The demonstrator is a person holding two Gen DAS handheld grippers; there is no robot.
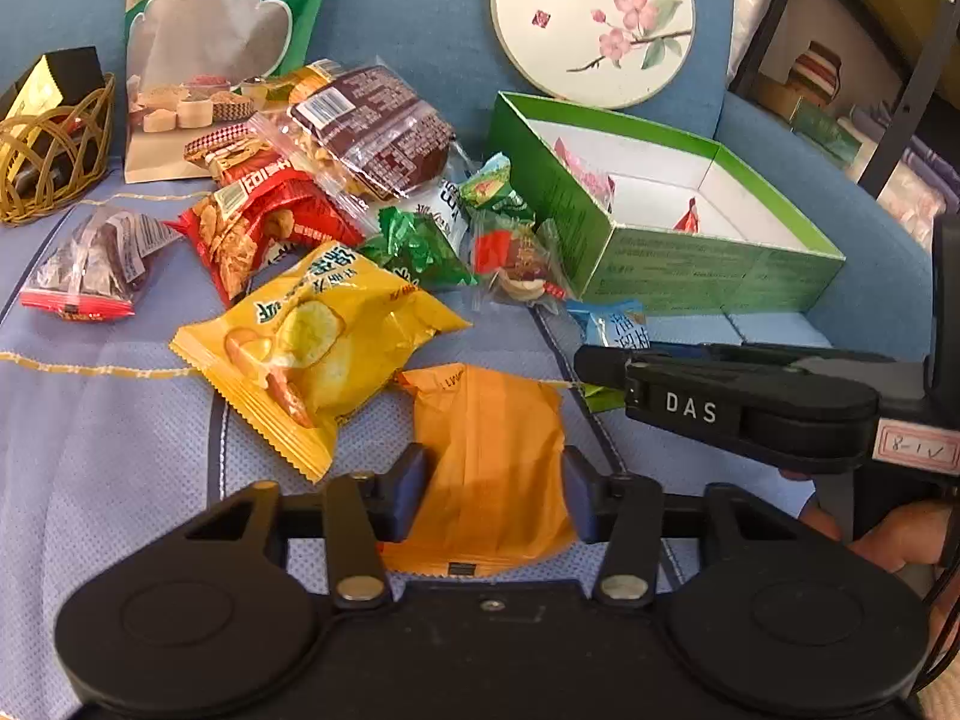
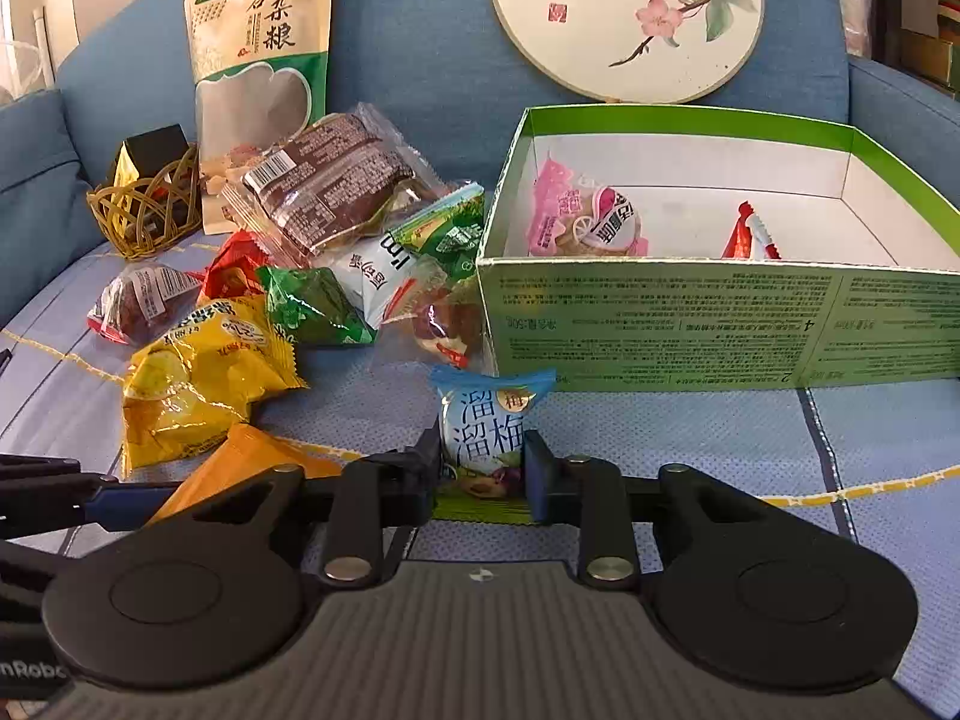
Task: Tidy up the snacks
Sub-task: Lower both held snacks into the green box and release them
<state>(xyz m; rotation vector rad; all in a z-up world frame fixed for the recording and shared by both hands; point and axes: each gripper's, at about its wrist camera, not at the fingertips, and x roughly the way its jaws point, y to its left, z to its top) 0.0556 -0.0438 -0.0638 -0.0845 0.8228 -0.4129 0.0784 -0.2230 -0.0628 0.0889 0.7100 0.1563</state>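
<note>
Blue sofa cushions carry the snacks. Right hand-held gripper pinches the blue plum packet upright, just before the green box lying ahead; left hand-held gripper straddles the orange packet, seemingly clamping it

Snack pile crowds green box's left (right side free).

A blue sofa seat carries a snack pile, green box — and wicker basket.

A blue sofa fills the view ahead; a dark shelf rack stands to the right.
</note>
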